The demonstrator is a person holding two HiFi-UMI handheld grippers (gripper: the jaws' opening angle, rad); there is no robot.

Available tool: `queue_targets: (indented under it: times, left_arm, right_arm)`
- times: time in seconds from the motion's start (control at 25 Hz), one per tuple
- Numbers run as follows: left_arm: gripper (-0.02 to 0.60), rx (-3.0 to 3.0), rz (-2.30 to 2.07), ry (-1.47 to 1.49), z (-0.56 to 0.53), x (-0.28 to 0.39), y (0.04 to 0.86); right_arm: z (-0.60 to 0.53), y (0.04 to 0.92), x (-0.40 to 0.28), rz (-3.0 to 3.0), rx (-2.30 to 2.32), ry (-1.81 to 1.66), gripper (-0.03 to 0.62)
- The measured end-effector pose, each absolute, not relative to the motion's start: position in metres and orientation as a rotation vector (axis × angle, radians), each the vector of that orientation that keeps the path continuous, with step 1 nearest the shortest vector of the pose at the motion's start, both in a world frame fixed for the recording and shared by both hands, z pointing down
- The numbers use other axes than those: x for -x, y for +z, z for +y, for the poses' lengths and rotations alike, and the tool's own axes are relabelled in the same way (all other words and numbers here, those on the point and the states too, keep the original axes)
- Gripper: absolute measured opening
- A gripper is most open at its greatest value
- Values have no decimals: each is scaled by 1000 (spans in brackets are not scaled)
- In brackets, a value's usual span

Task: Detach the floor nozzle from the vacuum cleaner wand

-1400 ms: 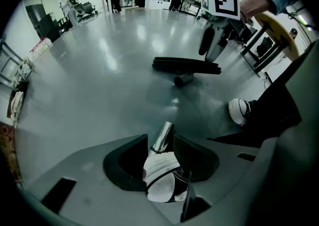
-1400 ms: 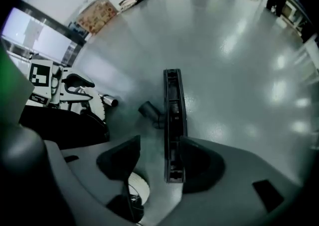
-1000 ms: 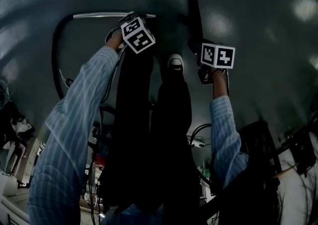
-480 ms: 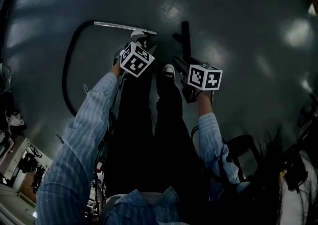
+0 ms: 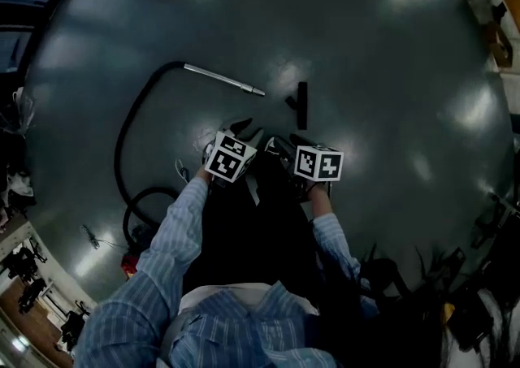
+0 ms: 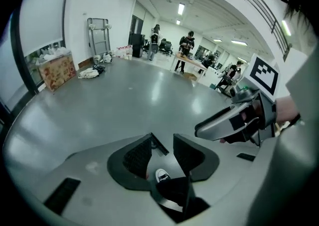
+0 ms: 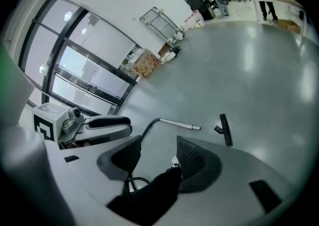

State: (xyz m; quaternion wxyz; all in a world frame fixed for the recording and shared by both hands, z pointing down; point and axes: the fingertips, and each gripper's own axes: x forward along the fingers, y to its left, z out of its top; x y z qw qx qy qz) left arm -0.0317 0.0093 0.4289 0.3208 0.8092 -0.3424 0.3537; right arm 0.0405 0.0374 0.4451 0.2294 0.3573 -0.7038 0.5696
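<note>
Our left claw (image 6: 162, 156) and right claw (image 7: 158, 159) gape empty. The floor nozzle (image 7: 225, 129) lies on the floor (image 7: 259, 70), apart from the wand (image 7: 179, 124). Our right gripper view catches both, while the left catches our shoe (image 6: 162, 175).

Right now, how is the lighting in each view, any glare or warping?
Head view: dim, ceiling-light glare patches on the floor, strong fisheye bend; wand and floor nozzle read clearly. Left gripper view: bright, straight lines bowed. Right gripper view: bright, window washed out, corners dark.

Blue striped sleeves (image 5: 175, 236), black trousers (image 5: 244, 232), white-toed shoe (image 6: 162, 175); left gripper (image 6: 162, 142) and right gripper (image 7: 158, 142) carry black-and-white cubes (image 5: 231, 157).
</note>
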Motion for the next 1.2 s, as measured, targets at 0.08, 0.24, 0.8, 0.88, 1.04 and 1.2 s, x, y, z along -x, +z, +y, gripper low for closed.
queue_targets:
  times: [0.08, 0.24, 0.8, 0.88, 1.04, 1.2]
  left_arm:
    - [140, -2087, -924, 884, 25, 39, 415]
    - [132, -2036, -1001, 774, 46, 48, 379]
    - [11, -2087, -1118, 509, 183, 194, 287]
    - [9, -2070, -1119, 498, 207, 219, 285]
    - [9, -2029, -1103, 454, 236, 257, 295]
    - [9, -2001, -1121, 432, 263, 280, 299]
  right_arm:
    - [40, 428, -34, -1937, -990, 1546, 230]
    - [42, 398, -35, -1951, -1026, 1510, 230]
    - [155, 326, 99, -2056, -1142, 1372, 170]
    - [179, 320, 119, -2063, -1165, 1371, 124]
    - [223, 309, 146, -2072, -1191, 1295, 55]
    - [269, 299, 152, -2054, -1204, 1247, 43]
